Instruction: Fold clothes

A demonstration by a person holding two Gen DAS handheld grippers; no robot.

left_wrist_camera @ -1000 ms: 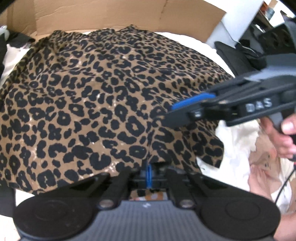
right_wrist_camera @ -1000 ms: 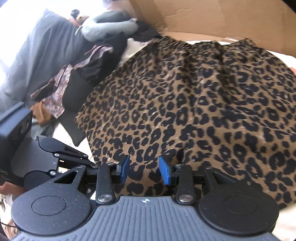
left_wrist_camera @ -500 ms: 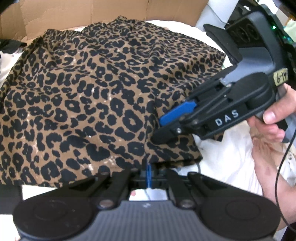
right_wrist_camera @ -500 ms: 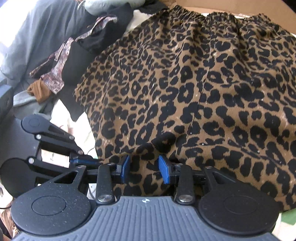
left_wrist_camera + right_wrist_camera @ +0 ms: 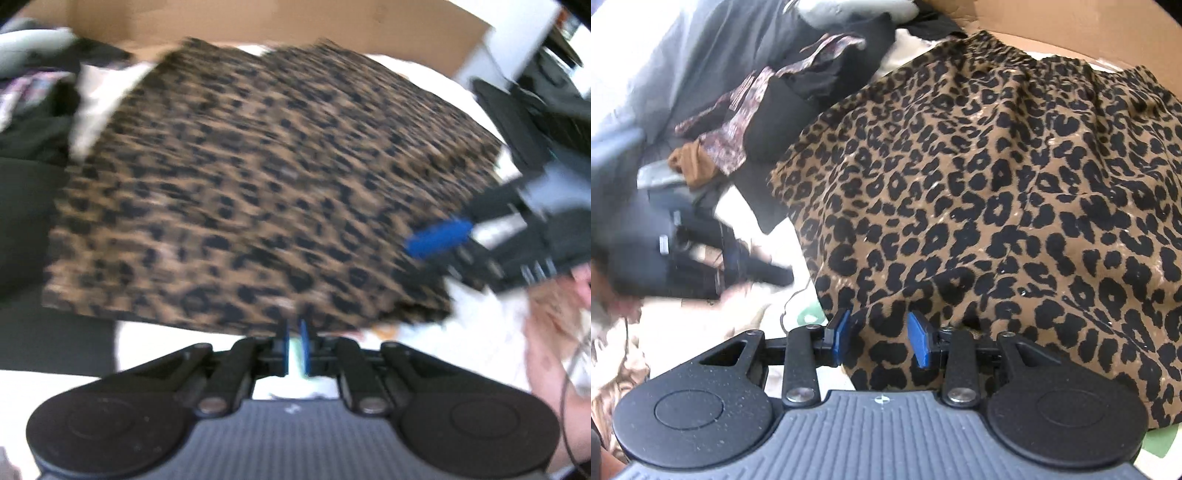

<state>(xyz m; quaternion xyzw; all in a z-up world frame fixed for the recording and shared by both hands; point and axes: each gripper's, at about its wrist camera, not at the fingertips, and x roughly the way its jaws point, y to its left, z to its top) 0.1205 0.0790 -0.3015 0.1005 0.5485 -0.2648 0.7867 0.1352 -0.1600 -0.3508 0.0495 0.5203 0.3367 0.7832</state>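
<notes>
The skirt [image 5: 990, 192] fills the frame's right and centre. My right gripper [image 5: 881, 338] gapes astride its hem, gripping nothing; my left gripper [image 5: 293, 345] is barely parted, empty (blurred). Closing carelessly could pinch one layer only, skewing the fold.

Black gripper [image 5: 881, 341], blue pads [image 5: 919, 344]

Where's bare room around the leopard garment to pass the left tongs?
Bare white bedding runs between the leopard garment's near hem and the left tongs, continuing right of the hem. Crowded: the clothes pile left of the garment; cardboard walls off the far side.
</notes>
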